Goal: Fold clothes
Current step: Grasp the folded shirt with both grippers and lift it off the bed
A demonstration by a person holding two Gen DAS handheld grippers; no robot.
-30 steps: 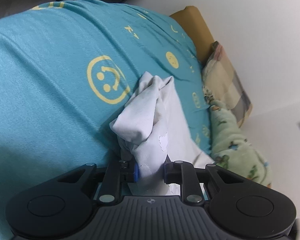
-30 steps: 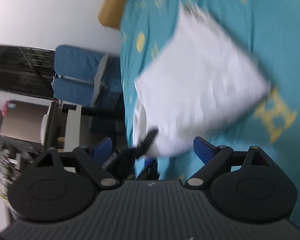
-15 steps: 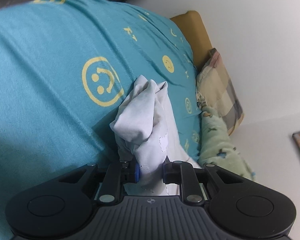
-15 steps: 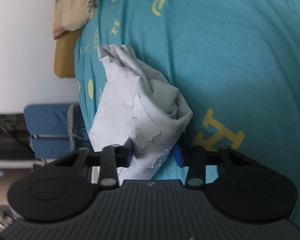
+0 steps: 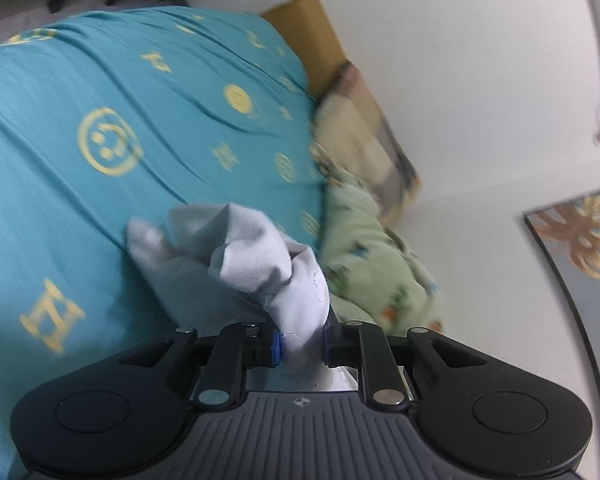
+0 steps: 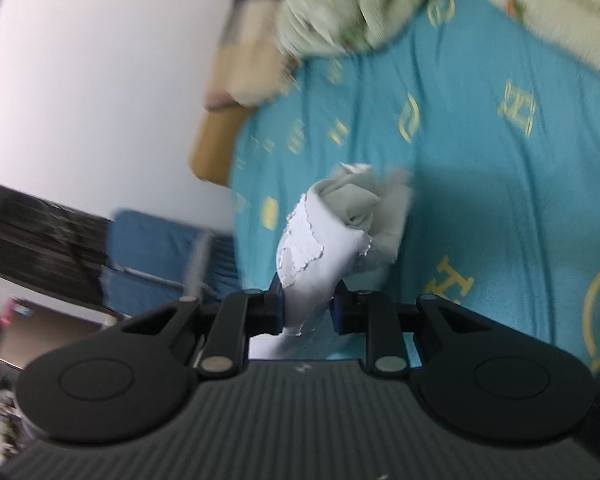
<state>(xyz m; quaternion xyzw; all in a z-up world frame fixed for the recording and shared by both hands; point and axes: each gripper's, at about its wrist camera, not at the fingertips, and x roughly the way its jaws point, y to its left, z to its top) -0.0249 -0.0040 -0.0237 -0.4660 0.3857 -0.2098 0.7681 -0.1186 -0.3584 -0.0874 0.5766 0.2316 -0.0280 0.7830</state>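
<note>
We see a green blanket (image 5: 364, 248) and checked pillow (image 5: 364, 132) crowding the teal bedsheet (image 5: 100, 80). Left gripper (image 5: 300, 346) clamps the white garment (image 5: 260, 264); right gripper (image 6: 306, 312), wide open a second ago, is closing onto it. Both now hold it bunched above the sheet.

1. My left camera sits just behind the left hand-held gripper (image 5: 300, 346), looking forward and slightly down across the teal bed cover (image 5: 100, 208), close above it, towards the wall (image 5: 460, 100)
2. My right camera sits just behind the right hand-held gripper (image 6: 306, 312), also angled down over the bed from close by
3. Both views share the bed cover, white garment (image 5: 260, 264), green blanket (image 5: 364, 248) and checked pillow (image 5: 364, 128)
</note>
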